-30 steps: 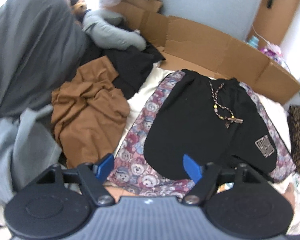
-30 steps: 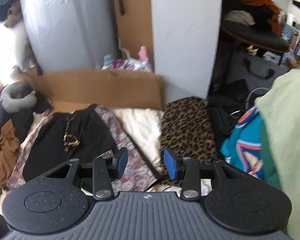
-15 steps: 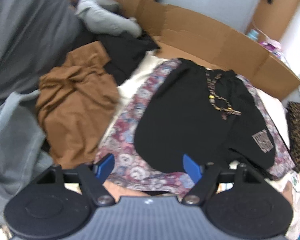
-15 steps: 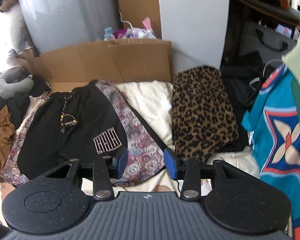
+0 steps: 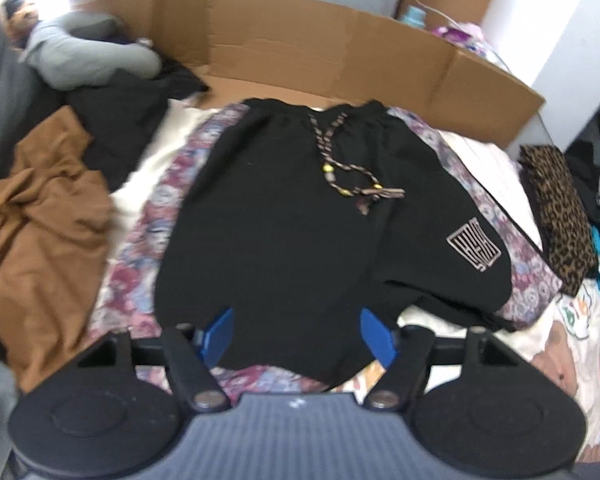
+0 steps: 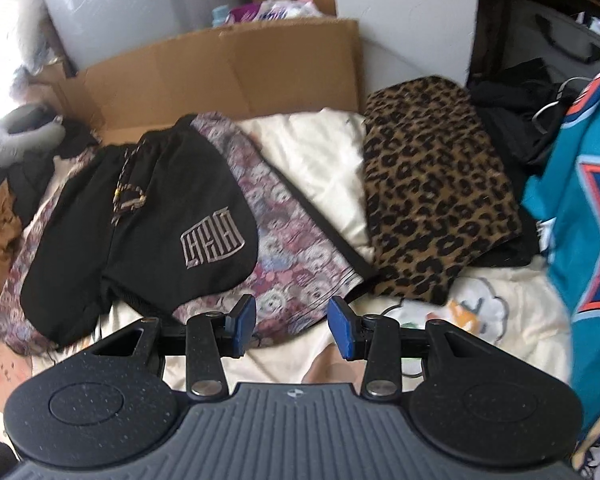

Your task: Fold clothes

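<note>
Brown cloth (image 5: 40,232) lies crumpled at the left edge of the bed (image 6: 324,152), and it takes up less of the left wrist view than it did a second ago: the camera has swung rightward, so the black shorts (image 5: 300,216) now sit square ahead instead of off to the right. The left gripper (image 5: 296,330) hangs over their near hem, fingers spread wide with nothing between them, one blue pad (image 5: 217,334) over the left leg's hem.

The shorts lie spread flat, waistband toward the cardboard (image 5: 340,60) at the far edge, drawstring (image 5: 340,168) loose on the front, on top of a bear-print garment (image 5: 148,224) near the middle of the bed. The leg with the pale logo (image 5: 474,248) appears slightly rucked at its hem, though motion blur makes that hard to judge.

The right wrist view has dropped and closed in over the same second, from wall and shelves down to the bedding. The right gripper (image 6: 293,326) now hovers low over the near corner of the bear-print cloth, fingers parted and empty, with a folded leopard-print piece (image 6: 432,200) to its right and a teal garment (image 6: 580,200) at the right edge.

Both tools closing on the near hems suggests a grasp is being lined up. The shorts show no fold across them.
</note>
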Tool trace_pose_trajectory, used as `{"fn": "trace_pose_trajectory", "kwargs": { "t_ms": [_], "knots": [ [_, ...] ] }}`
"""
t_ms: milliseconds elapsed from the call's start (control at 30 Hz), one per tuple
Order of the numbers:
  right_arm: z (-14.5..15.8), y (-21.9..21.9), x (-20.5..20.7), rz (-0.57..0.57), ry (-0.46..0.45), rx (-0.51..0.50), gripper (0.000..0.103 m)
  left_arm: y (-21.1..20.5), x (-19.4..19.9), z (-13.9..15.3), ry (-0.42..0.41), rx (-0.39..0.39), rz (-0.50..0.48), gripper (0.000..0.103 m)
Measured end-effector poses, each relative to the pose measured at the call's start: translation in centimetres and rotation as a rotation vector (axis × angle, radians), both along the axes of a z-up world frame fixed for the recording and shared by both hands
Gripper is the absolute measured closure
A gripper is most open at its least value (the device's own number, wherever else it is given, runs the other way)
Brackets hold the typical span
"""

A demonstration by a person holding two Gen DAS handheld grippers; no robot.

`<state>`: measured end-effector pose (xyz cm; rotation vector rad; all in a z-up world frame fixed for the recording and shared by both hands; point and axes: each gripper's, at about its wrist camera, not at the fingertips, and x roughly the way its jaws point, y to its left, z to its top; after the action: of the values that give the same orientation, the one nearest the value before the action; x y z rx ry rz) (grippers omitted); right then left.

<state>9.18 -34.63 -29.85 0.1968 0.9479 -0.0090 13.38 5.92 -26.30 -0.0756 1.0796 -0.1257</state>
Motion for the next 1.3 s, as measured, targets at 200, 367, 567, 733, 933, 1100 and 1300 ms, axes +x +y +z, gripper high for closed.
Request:
{"fn": "trace_pose_trajectory", "kwargs": {
  "t_ms": [200,367,567,733,933,1100,1300],
  "knots": [
    [-3.8,2.1,1.2,0.089,0.035,0.034,0.056,-2.8,2.2,-3.7,0.026,-0.016,-0.081,0.045],
    [-7.3,3.8,2.6,0.138,0.062,0.065,0.059,-4.5,4.2,-6.9,0.046,-0.045,-0.131,0.063],
    [-10.8,5.6,3.8,0.185,0.062,0.104,0.061,-6.2,6.1,-10.4,0.061,-0.082,-0.158,0.072],
    [-12.5,6.4,4.6,0.217,0.083,0.148,0.061,-8.6,7.1,-11.6,0.068,-0.097,-0.212,0.076],
    [-13.1,6.8,5.5,0.211,0.118,0.195,0.06,-11.5,7.9,-12.8,0.086,-0.128,-0.281,0.077],
    [-12.8,7.6,5.9,0.24,0.142,0.229,0.06,-13.8,7.6,-14.1,0.121,-0.167,-0.328,0.077],
    [-12.0,7.1,5.7,0.23,0.151,0.215,0.06,-16.9,7.9,-15.7,0.151,-0.203,-0.395,0.076]
  ]
}}
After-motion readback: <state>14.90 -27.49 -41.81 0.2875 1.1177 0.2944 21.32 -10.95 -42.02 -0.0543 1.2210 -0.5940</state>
